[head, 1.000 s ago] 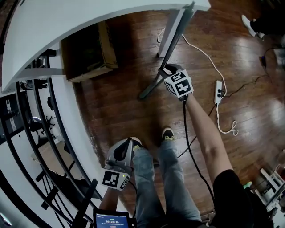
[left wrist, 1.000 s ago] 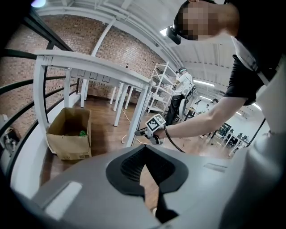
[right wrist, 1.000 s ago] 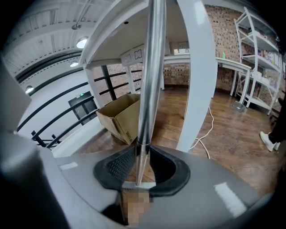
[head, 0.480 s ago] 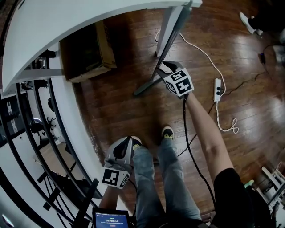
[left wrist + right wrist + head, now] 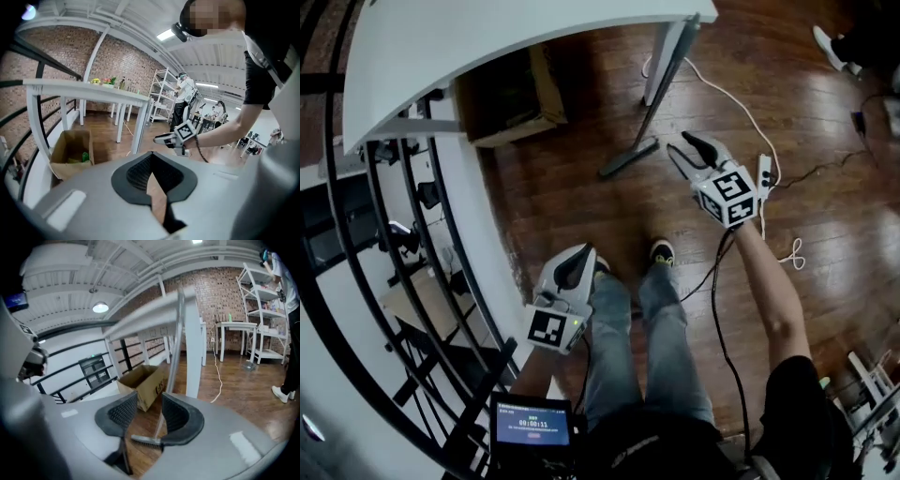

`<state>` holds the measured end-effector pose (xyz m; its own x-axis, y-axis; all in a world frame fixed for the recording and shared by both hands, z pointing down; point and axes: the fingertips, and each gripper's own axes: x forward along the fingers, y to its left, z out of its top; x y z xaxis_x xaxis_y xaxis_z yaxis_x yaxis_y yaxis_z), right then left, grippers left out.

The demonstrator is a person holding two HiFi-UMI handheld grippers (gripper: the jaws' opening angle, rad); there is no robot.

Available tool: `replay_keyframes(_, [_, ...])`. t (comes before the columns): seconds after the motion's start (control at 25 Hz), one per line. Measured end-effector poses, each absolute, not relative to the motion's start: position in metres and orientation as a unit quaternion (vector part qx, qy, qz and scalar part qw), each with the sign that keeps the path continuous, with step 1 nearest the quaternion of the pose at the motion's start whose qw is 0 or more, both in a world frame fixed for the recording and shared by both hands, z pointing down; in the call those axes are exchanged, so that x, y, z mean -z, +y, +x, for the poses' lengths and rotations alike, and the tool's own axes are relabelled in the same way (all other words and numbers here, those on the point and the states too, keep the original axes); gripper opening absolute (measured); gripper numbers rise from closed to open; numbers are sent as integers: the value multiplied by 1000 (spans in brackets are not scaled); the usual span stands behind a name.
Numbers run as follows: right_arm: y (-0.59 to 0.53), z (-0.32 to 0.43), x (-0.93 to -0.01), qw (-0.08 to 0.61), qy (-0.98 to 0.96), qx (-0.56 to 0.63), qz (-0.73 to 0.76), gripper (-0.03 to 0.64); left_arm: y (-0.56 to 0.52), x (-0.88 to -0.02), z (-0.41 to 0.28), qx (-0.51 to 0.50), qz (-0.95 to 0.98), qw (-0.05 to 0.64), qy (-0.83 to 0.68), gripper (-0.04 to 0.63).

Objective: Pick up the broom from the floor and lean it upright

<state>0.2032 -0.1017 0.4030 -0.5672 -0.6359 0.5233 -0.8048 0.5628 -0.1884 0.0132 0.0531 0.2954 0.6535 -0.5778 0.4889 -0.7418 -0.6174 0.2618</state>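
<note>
Broom [image 5: 628, 158] was seen leaned on table [image 5: 487, 37], head on floor [image 5: 572, 187]. Right gripper [image 5: 687, 145] jaws were held apart, just narrowed slightly, nothing pinched. Left gripper [image 5: 575, 267] jaws were closed, empty. Broom was judged light, stiff, slip-prone; a mid-handle grip was advised.

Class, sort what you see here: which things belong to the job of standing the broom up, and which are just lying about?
Job: broom; table that the broom leans against.
Lying about: cardboard box; power strip; white cable.
</note>
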Motion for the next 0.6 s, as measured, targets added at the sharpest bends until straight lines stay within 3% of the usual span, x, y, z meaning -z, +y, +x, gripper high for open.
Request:
replay_keyframes(0.08, [-78, 203, -310, 165, -875, -178, 418, 163, 43, -251, 23, -193, 886, 219, -361, 17])
replay_keyframes(0.32, [17, 125, -102, 89, -907, -96, 401, 129, 54, -83, 9, -103, 911, 155, -369, 17])
replay_keyframes(0.48, [56, 100, -25, 30, -890, -114, 441, 19, 66, 1, -8, -59, 910, 109, -396, 17])
replay_keyframes(0.6, [85, 107, 1, 5, -877, -149, 457, 5, 81, 50, 4, -20, 909, 107, -402, 17])
